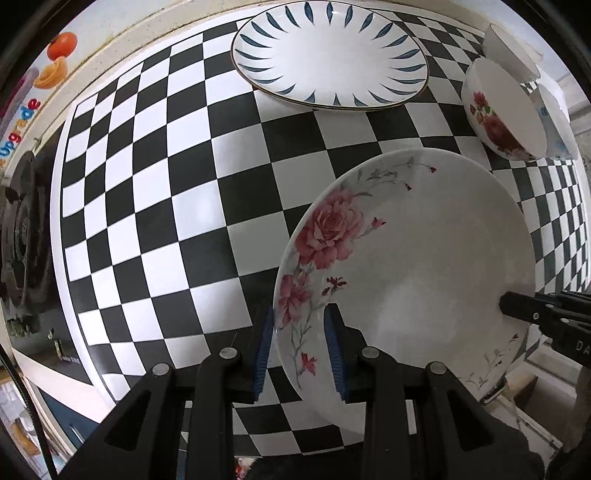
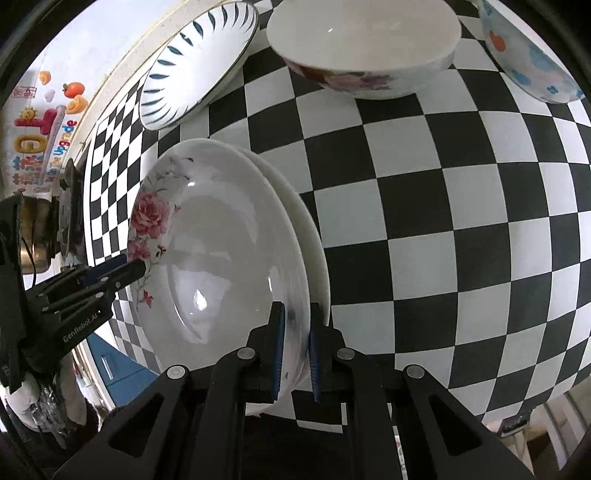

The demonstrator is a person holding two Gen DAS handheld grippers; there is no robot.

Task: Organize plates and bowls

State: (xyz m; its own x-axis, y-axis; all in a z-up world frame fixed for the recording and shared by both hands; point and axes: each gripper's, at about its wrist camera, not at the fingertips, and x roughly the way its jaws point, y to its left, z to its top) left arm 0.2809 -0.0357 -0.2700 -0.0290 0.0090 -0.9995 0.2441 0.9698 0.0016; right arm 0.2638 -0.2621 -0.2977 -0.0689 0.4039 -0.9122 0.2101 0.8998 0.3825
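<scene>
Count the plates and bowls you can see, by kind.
Plates: 2, the blue-leaf plate and the rose plate; a white rim under the rose one may be a third.
Bowls: 3, the rose bowl, the white bowl, the blue-patterned bowl.
Total: 5

Checkered black-and-white counter top [image 1: 155, 206] fills most of both views, glossy, with soft light patches on the white squares. White edge band [image 1: 59, 236] runs along its left side. Behind it a pale wall strip [image 1: 155, 26], stained along the seam. Wall stickers [image 2: 40, 122] at upper left: orange fruit shapes, colourful letters. Gas stove burner [image 1: 26, 229], dark, sits left of the counter; a brass-coloured pot [image 2: 35, 236] shows beside it in the right wrist view. Blue cabinet front [image 2: 110, 365] below the counter edge. Lower right corner too blurred to tell.
</scene>
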